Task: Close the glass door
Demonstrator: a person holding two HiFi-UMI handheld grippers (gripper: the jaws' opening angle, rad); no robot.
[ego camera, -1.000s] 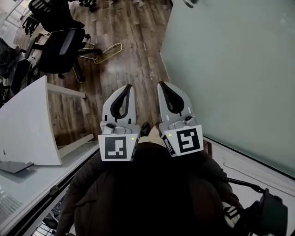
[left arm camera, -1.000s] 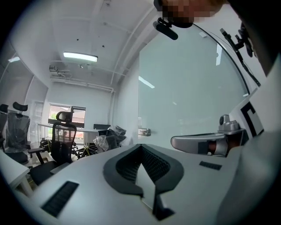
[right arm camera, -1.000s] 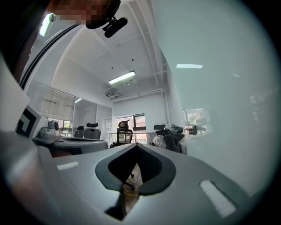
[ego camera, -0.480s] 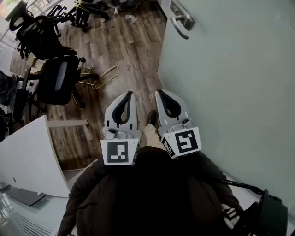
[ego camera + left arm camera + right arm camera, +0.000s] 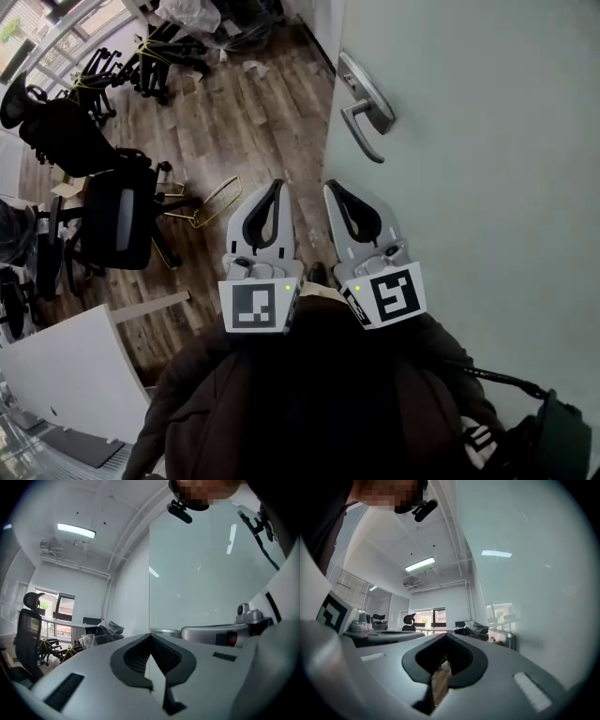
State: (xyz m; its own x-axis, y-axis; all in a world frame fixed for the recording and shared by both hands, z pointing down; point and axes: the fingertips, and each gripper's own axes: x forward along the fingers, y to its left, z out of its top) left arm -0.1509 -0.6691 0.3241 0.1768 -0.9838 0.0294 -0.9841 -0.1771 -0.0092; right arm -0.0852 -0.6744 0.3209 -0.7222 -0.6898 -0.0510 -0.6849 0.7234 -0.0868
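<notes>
The frosted glass door [image 5: 478, 169] fills the right side of the head view, its metal lever handle [image 5: 364, 118] just ahead of my grippers. My left gripper [image 5: 277, 184] and right gripper [image 5: 329, 187] are held side by side, pointing level along the door's face, both shut with nothing between their jaws. The right one is nearest the door edge, a short way below the handle in the picture and apart from it. In the left gripper view the shut jaws [image 5: 151, 635] face the door pane [image 5: 201, 569]. The right gripper view shows its jaws [image 5: 446, 634] closed, the handle [image 5: 506, 639] ahead on the right.
Black office chairs [image 5: 112, 225] crowd the wooden floor [image 5: 244, 122] on the left. A yellow wire frame [image 5: 212, 201] lies on the floor ahead of the left gripper. A white desk [image 5: 66, 384] is at the lower left. Bags and clutter [image 5: 192, 19] sit at the far end.
The person has walked forward along the door with both grippers held together. The lever handle came into view and drew closer. The white desk slid back to the lower left. Both jaws stayed shut.
</notes>
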